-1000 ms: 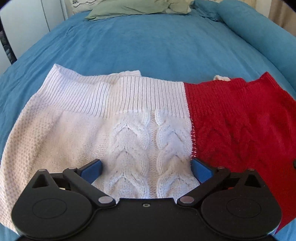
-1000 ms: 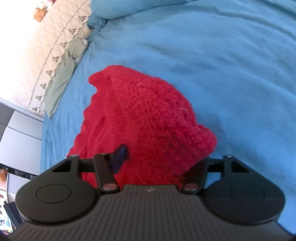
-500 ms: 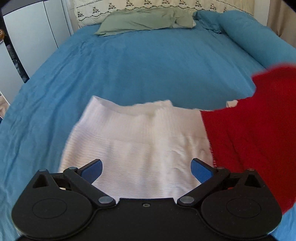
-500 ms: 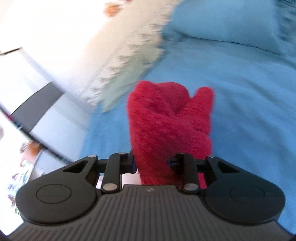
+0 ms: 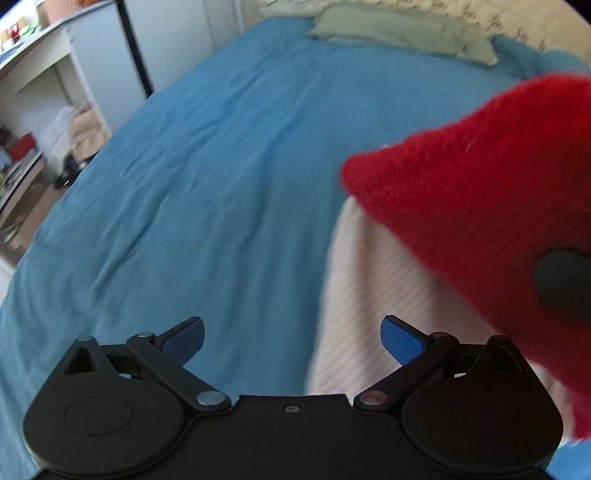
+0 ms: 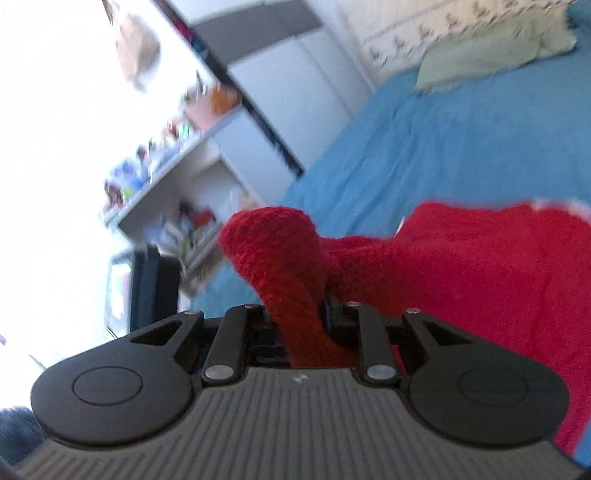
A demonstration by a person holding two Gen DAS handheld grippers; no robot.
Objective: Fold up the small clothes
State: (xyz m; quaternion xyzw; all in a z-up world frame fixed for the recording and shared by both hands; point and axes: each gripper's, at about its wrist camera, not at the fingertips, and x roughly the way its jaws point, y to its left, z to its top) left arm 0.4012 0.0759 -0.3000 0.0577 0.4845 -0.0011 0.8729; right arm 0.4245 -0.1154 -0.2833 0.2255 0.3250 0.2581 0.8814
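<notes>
Right gripper jaws: we saw the right gripper clamped on a bunched fold of the red-and-white cable-knit sweater; its jaws had just been closing, and the red knit stood pinched between them.
Right gripper hold: the red wool rose from the narrow gap as a rounded lump toward 11 o'clock, with the rest of the red half spreading off toward 3 o'clock.
Right hand pose: we found its view strongly tilted, the blue bedspread sloping across the upper right and a white shelf unit at 10 o'clock.
Left gripper jaws: the left gripper stood with its blue-padded fingers wide apart and nothing between them.
Left gripper contact: we saw it touching no cloth; the white ribbed half of the sweater lay beyond the right-hand pad, toward 2 o'clock.
Left hand pose: it pointed down over the bedspread.
Sweater place: the red half hung lifted over the white half at 3 o'clock in the left view, blurred.
Far end of bed: a pale green pillow lay at 1 o'clock.
</notes>
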